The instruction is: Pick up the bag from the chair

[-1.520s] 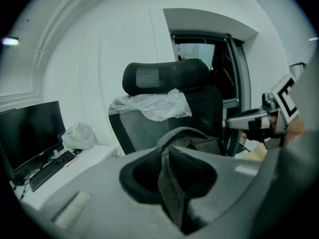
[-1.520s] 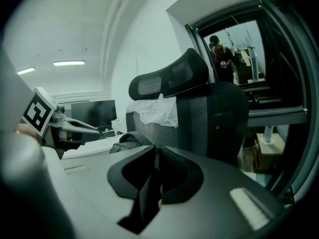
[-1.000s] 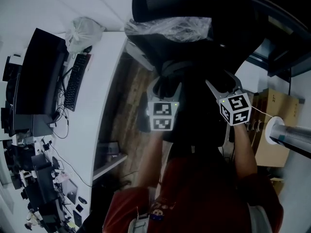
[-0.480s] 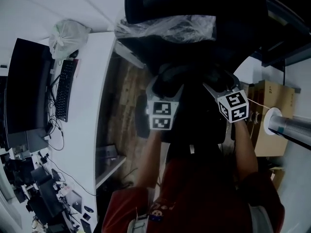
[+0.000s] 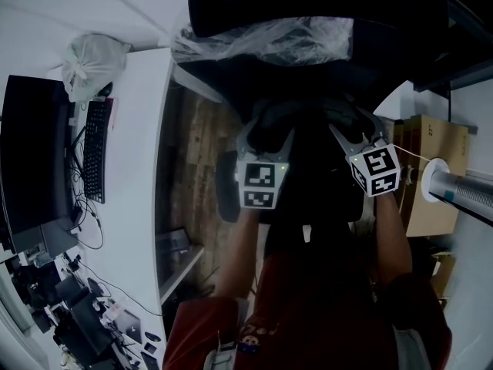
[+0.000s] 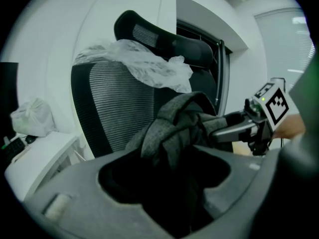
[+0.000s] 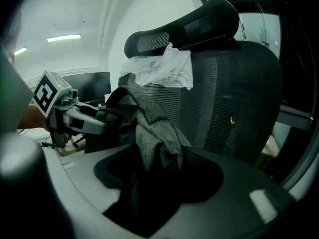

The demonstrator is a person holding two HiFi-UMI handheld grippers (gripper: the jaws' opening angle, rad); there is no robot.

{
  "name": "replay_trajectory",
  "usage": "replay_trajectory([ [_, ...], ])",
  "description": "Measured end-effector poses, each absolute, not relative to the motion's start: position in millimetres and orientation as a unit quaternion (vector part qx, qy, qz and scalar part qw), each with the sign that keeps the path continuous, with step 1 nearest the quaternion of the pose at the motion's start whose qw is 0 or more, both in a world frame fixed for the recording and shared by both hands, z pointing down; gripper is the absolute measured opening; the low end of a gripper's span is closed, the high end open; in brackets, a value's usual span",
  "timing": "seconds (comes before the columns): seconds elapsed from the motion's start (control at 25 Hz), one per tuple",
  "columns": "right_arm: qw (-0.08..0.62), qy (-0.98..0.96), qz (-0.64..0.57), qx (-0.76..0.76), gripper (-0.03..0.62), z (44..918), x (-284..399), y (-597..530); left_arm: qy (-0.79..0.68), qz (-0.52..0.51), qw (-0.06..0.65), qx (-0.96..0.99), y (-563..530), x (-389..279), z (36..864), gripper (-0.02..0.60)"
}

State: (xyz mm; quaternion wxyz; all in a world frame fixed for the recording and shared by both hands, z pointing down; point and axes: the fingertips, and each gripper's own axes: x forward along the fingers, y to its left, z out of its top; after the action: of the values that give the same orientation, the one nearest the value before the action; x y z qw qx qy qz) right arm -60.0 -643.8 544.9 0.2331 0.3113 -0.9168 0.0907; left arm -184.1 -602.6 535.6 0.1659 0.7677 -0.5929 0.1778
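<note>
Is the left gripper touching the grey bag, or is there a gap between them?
Touching. The left gripper view shows the grey bag running down between the jaws of the left gripper, which are closed on its fabric with no gap.

Grey woven cloth bag, black mesh chair, crinkled glossy plastic sheet

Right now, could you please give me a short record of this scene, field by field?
bag: grey fabric, bunched, held up in front of the chair back
left gripper: shut on bag
right gripper: shut on bag
chair: black mesh, plastic sheet draped over the top of its back
desk: at the person's left, with monitor, keyboard and white sack
bag clear of seat: cannot tell
</note>
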Motion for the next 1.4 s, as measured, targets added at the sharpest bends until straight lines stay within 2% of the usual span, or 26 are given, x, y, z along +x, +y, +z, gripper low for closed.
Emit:
replay_trajectory([
  [0.2, 0.235, -0.909, 0.089, 0.333, 0.214, 548, -65, -646, -0.585, 0.169, 0.183, 0.772, -608, -188, 541, 0.239],
  [0.52, 0.241, -0.897, 0.087, 0.359, 0.178, 551, -69, -644, -0.568, 0.150, 0.189, 0.787, -611, -192, 544, 0.229],
  [0.96, 0.229, -0.896, 0.077, 0.372, 0.161, 546, -59, -622, -0.566, 0.139, 0.174, 0.794, -591, -182, 538, 0.207],
  [1.4, 0.192, -0.903, 0.058, 0.379, 0.140, 513, -25, -556, -0.583, 0.146, 0.124, 0.789, -525, -147, 501, 0.186],
])
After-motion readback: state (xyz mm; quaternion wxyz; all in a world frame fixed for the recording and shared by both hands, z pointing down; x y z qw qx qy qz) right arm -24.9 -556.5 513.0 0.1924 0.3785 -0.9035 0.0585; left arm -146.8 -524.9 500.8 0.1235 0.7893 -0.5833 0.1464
